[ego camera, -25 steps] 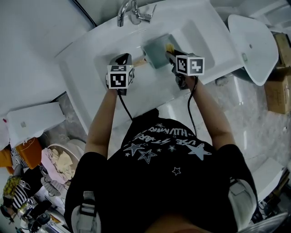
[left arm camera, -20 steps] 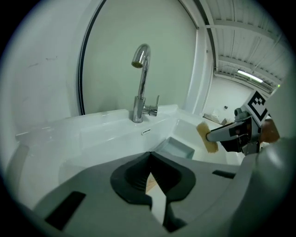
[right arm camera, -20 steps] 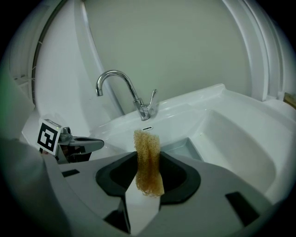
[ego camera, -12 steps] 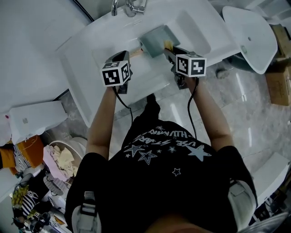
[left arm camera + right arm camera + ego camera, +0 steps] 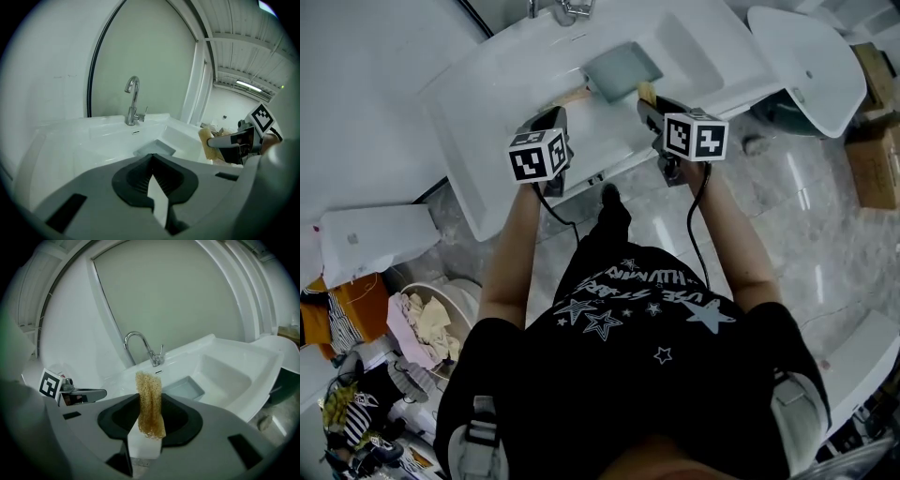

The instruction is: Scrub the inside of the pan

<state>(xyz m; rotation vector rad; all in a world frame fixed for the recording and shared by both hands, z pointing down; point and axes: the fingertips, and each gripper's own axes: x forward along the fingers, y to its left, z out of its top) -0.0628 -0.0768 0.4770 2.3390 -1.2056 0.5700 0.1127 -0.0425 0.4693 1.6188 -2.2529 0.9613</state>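
Observation:
A grey square pan [image 5: 623, 70] with a tan handle [image 5: 574, 94] lies in the white sink [image 5: 469, 122], below the faucet [image 5: 558, 9]. My left gripper [image 5: 551, 116] is shut and empty, held over the sink's near rim, apart from the handle. In the left gripper view its jaws [image 5: 151, 161] meet with nothing between them, and the pan [image 5: 156, 148] lies ahead. My right gripper [image 5: 649, 101] is shut on a yellow-brown mesh scrubber [image 5: 149, 404], just short of the pan [image 5: 185, 388]. The scrubber stands up from the jaws and touches nothing.
A second white basin [image 5: 811, 66] stands at the right, with cardboard boxes [image 5: 874, 122] beyond it. A white box [image 5: 370, 244] and a tub of cloths [image 5: 427, 323] sit on the floor at the left. The person stands close against the sink's front.
Both grippers have drawn back from the basin toward the person and risen. The scrubber has come off the pan; the pan stays in the sink.

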